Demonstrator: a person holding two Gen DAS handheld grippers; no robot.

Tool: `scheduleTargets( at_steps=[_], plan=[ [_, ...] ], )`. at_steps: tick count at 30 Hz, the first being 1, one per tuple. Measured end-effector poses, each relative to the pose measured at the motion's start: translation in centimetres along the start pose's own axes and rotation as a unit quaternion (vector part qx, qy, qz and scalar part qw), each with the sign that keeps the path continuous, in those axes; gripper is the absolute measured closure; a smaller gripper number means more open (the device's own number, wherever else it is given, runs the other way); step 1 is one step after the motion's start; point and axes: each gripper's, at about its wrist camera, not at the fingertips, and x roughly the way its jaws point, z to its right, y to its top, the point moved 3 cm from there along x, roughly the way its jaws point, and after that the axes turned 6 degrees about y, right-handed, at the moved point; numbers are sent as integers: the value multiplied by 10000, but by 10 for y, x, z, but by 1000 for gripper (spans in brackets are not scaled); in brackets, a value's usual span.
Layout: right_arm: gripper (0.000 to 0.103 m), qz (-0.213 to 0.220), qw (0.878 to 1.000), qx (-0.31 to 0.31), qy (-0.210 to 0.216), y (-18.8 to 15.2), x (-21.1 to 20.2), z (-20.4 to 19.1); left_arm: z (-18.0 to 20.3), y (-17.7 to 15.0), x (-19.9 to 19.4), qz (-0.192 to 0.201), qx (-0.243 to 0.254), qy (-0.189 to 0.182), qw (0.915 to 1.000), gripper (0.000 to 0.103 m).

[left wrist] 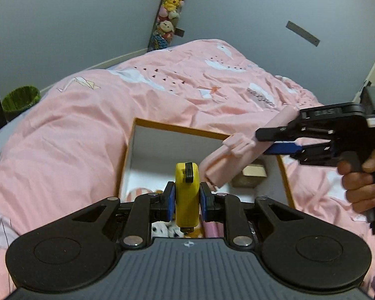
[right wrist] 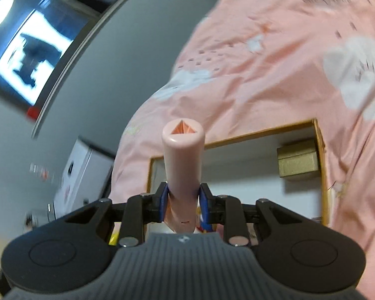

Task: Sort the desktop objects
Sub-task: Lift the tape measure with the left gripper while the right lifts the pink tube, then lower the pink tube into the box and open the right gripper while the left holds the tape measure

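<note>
My left gripper point(left wrist: 187, 201) is shut on a yellow tape-measure-like object point(left wrist: 187, 195), held over an open box point(left wrist: 137, 150) with an orange rim and white inside. My right gripper point(right wrist: 183, 201) is shut on a long pale pink case point(right wrist: 183, 160), its end pointing away over the same box point(right wrist: 237, 140). In the left wrist view the right gripper point(left wrist: 275, 142) comes in from the right, holding the pink case point(left wrist: 232, 160) tilted down over the box.
The box rests on a bed with a pink quilt point(left wrist: 75, 130). A small gold box point(right wrist: 297, 162) lies inside the orange box at the far right; other small items lie near its front. A green bin point(left wrist: 21, 98) stands at left. Plush toys point(left wrist: 170, 7) hang on the wall.
</note>
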Motion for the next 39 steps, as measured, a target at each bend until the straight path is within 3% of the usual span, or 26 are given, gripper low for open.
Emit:
scheduleTargets(
  at_steps=[5,10,15,27,39],
  plan=[
    [75,386,9937,1045,-79,1,41,31,-6,4,14,-56,14,103,9999,81],
    [75,617,9765,2065,-4,-14,73,51,-10,4,24,-122,80,200,9997,81],
    [75,564,9622,2662,111,-27,105,59,-13,5,32,-172,132,231,9995,81],
    [75,595,9446,3226,73,-25,141,75,-12,9,45,-244,221,257,9991,81],
    [71,460,9510,3051,-203,-12,157,72,-11,9,50,-304,240,352,9986,80]
  ],
)
